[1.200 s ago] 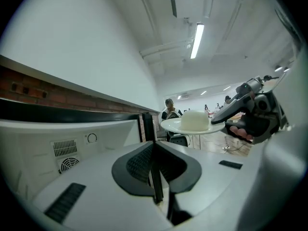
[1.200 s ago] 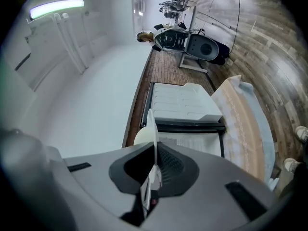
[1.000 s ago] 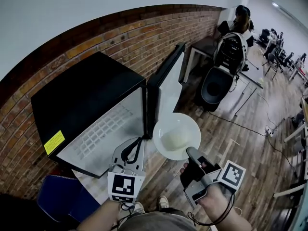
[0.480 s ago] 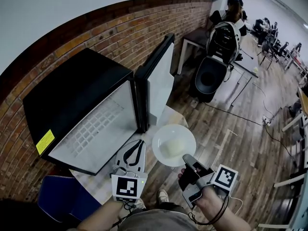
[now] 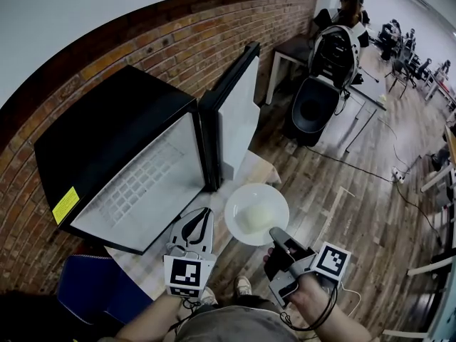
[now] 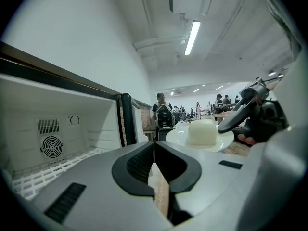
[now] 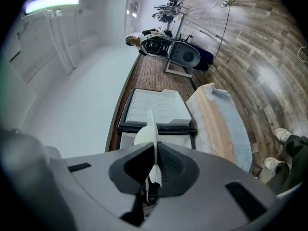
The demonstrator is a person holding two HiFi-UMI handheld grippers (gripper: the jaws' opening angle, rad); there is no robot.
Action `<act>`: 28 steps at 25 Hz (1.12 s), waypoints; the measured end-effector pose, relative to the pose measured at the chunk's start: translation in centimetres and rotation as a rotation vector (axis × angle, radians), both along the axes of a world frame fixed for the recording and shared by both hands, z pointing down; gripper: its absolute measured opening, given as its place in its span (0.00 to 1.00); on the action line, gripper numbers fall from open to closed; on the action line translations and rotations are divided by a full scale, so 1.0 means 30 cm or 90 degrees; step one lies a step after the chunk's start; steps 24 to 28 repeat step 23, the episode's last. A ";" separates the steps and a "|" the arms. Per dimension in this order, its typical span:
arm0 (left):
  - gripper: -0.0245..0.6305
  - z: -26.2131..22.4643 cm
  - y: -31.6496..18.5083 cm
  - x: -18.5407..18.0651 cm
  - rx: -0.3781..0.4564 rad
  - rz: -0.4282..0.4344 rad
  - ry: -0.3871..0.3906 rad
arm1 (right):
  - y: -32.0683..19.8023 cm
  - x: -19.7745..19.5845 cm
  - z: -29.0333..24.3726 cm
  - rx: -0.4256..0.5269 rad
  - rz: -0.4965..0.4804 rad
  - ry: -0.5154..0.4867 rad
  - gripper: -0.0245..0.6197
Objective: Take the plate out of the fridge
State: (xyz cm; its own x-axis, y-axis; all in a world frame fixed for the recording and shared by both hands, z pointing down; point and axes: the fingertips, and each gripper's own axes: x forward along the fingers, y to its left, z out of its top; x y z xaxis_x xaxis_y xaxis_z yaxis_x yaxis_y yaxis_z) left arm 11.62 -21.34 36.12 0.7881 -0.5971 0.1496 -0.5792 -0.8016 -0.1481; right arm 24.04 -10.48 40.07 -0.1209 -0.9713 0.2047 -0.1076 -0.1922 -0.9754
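plate (image 5: 268, 197) in right hand-held gripper (image 5: 273, 234)

A: What's at the back?
B: A red brick wall (image 5: 178, 41), with a white wall (image 5: 107, 13) above it.
A: And the floor (image 5: 335, 205)?
B: Dark wooden planks, a thin cable (image 5: 349, 168) trailing across. A long strip light (image 6: 192, 36) glows on the white ceiling (image 6: 159, 13).

The yellow label (image 5: 65, 205) is too small to read; right tongs (image 5: 275, 234) hide the plate (image 5: 256, 214) rim.
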 end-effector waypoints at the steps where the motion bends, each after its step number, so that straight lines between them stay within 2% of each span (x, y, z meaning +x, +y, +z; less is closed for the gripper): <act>1: 0.07 -0.001 -0.002 -0.001 0.001 -0.001 0.000 | -0.001 0.000 -0.002 0.001 -0.002 0.001 0.09; 28: 0.07 -0.011 0.015 -0.010 0.005 -0.004 -0.002 | 0.008 0.006 -0.016 0.008 -0.004 -0.016 0.09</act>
